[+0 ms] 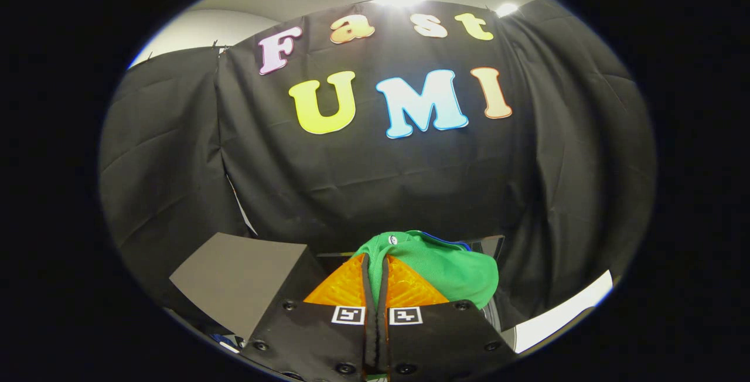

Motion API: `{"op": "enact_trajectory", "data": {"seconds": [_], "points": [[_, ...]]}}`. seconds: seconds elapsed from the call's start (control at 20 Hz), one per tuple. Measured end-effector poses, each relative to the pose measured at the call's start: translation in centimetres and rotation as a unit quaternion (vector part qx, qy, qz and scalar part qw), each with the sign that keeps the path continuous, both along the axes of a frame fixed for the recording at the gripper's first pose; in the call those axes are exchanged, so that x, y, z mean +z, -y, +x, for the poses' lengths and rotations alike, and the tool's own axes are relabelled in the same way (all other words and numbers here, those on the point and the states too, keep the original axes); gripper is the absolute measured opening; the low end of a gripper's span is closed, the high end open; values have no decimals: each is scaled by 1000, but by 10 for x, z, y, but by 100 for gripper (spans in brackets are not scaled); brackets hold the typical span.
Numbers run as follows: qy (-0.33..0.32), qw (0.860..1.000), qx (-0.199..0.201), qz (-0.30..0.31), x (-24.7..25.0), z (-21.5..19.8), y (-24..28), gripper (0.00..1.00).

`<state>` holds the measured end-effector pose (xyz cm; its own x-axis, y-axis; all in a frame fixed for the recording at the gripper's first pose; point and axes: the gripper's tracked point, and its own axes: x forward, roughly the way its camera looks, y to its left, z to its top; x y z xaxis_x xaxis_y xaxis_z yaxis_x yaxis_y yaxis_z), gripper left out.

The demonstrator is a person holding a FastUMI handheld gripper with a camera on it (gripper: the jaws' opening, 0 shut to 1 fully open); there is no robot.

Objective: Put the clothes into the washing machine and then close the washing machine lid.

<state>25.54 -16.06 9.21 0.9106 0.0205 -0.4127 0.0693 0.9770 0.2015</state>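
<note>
green garment (451, 268) pinched in closed claw (375, 265)

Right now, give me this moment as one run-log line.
gripper: shut on green garment | garment: pinched between fingers, draping right, held up before black cloth wall | lid: cannot tell

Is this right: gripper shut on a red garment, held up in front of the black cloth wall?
Not quite. The garment is green, not red. The gripper view shows the gripper with its fingers closed together, pinching the green cloth, which drapes off to one side, held up before the black cloth wall.
</note>
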Motion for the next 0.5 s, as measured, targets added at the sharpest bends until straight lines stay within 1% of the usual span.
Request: {"op": "enact_trajectory", "data": {"seconds": [0.3,0.5], "points": [[-38,999,10,7,-47,-5,11,2],[-75,997,28,2,-89,-7,9,1]]}}
